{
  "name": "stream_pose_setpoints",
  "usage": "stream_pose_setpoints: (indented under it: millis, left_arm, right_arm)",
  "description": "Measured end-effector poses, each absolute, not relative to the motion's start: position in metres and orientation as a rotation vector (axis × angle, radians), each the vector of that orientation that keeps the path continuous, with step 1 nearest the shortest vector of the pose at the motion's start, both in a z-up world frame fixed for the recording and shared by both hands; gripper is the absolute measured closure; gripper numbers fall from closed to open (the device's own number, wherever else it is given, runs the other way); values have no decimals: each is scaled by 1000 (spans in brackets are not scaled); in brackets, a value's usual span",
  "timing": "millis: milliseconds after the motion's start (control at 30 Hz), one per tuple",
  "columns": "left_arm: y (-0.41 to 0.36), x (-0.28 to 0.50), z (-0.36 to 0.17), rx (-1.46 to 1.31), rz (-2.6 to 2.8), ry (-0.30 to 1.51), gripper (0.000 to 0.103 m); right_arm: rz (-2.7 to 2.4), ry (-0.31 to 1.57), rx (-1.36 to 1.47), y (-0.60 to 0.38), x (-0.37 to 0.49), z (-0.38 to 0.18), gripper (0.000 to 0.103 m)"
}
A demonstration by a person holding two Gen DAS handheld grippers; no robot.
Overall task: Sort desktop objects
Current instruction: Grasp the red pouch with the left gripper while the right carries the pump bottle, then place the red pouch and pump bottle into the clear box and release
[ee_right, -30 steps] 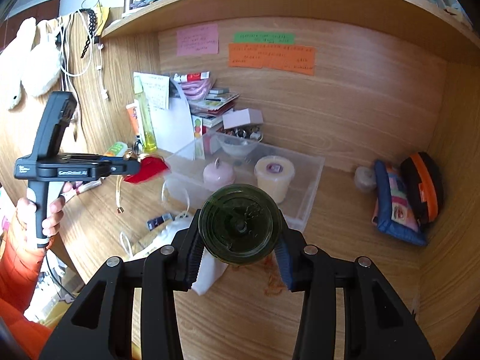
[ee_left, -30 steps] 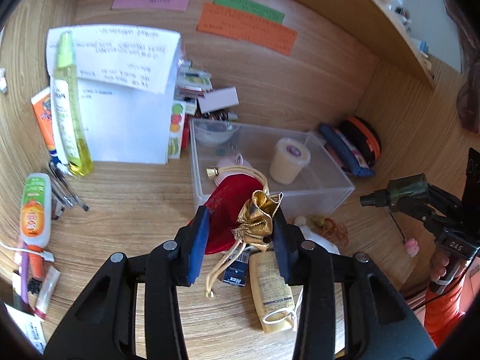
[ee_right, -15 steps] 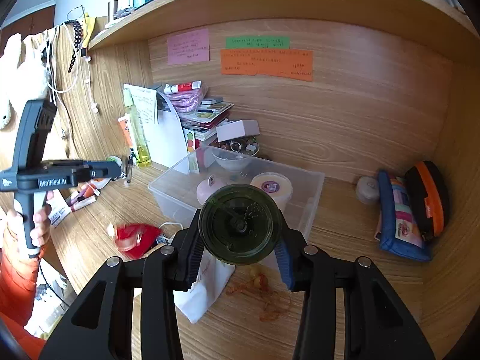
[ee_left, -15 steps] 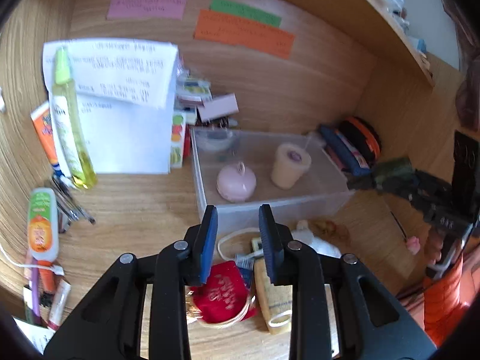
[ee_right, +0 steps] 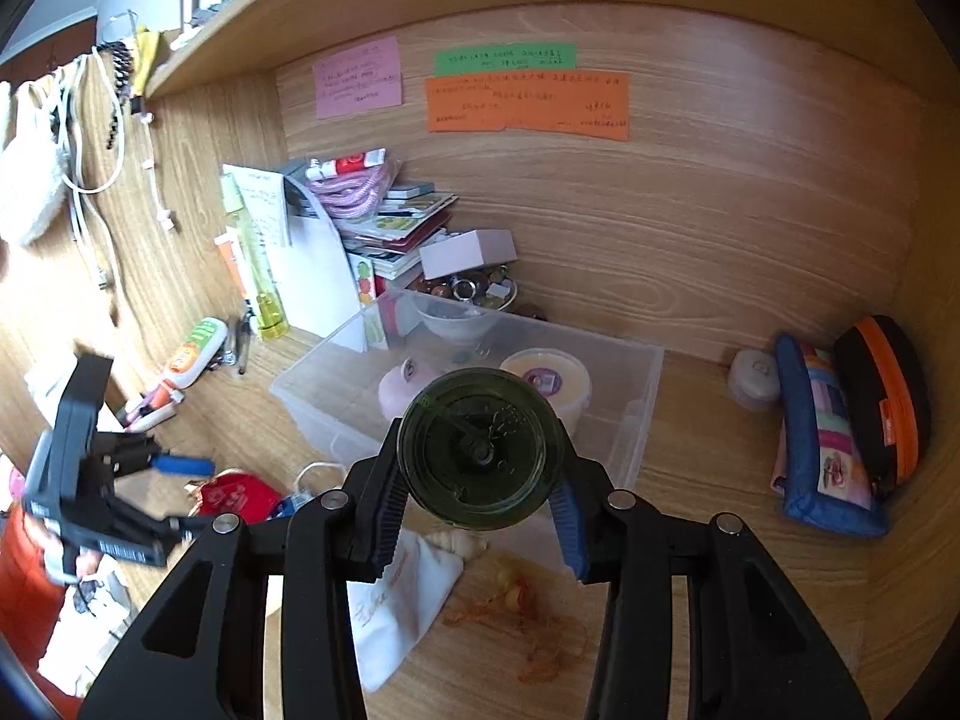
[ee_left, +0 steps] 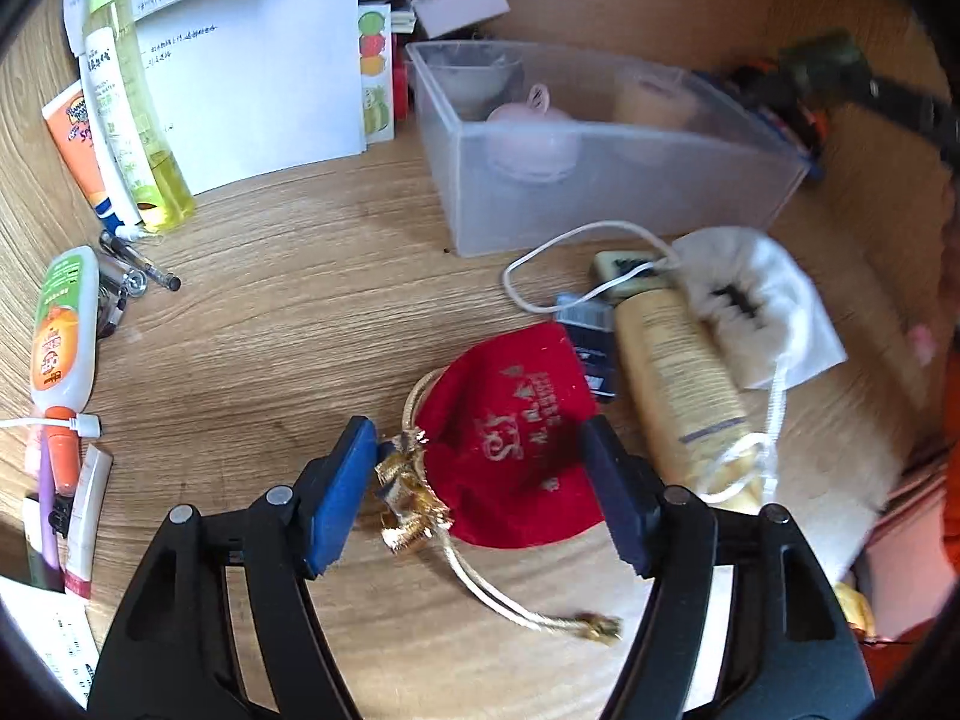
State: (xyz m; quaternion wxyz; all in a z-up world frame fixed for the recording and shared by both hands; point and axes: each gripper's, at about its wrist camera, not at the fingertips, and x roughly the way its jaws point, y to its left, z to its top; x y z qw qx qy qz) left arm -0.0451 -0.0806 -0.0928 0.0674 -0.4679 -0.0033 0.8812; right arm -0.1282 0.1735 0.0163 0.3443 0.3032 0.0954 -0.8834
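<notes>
A red drawstring pouch (ee_left: 516, 432) with a gold neck lies on the desk in front of the clear plastic bin (ee_left: 600, 192). My left gripper (ee_left: 480, 480) is open, its jaws low on either side of the pouch. The pouch also shows in the right wrist view (ee_right: 234, 495), with the left gripper (ee_right: 180, 492) beside it. My right gripper (ee_right: 480, 480) is shut on a dark green bottle (ee_right: 480, 456), held above the desk in front of the bin (ee_right: 630, 408). The bin holds a pink round object (ee_left: 528, 138), a cream jar (ee_right: 549, 381) and a bowl (ee_right: 450, 318).
A white pouch (ee_left: 750, 306), a tan tube (ee_left: 678, 372) and a dark blue packet (ee_left: 591, 342) lie right of the red pouch. Bottles and tubes (ee_left: 126, 114) stand at the left. Pencil cases (ee_right: 840, 426) lean at the right wall. Orange threads (ee_right: 522, 624) lie on the desk.
The red pouch left my left gripper and dropped onto the desk. The left gripper then came down and opened wide around it. The right gripper held the green bottle throughout.
</notes>
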Motion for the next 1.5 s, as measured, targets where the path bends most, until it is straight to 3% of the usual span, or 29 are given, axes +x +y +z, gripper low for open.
stream_pose_setpoints:
  millis: [67, 167, 200, 233, 333, 633, 867, 1067, 1500]
  left_arm:
    - [-78, -47, -96, -1388, 2685, -1, 36]
    - [-77, -49, -96, -1358, 2717, -2, 54]
    - [-79, -50, -95, -1352, 2715, -23, 66]
    - [-82, -51, -95, -1348, 2703, -59, 72]
    - [-91, -52, -90, -1326, 2715, -114, 76]
    - [-101, -65, -32, -1120, 2755, -218, 76]
    - [-82, -113, -1, -1043, 2744, -154, 76]
    - [-60, -162, -15, -1115, 2692, -132, 76]
    - [-28, -193, -44, -1217, 2610, -39, 76]
  right_arm:
    - [-2306, 264, 803, 167, -137, 13, 64]
    - [-2305, 269, 839, 162, -149, 6, 64]
    - [-2302, 268, 855, 161, -153, 3, 64]
    - [-2299, 264, 872, 160, -157, 0, 64]
    - [-2279, 244, 913, 160, -167, -9, 64]
    - [-2238, 232, 987, 157, -187, -30, 64]
    - [-2224, 244, 1012, 153, -197, -42, 64]
    - [-2213, 258, 993, 151, -200, -44, 64]
    - [-2177, 210, 925, 153, -197, -45, 64]
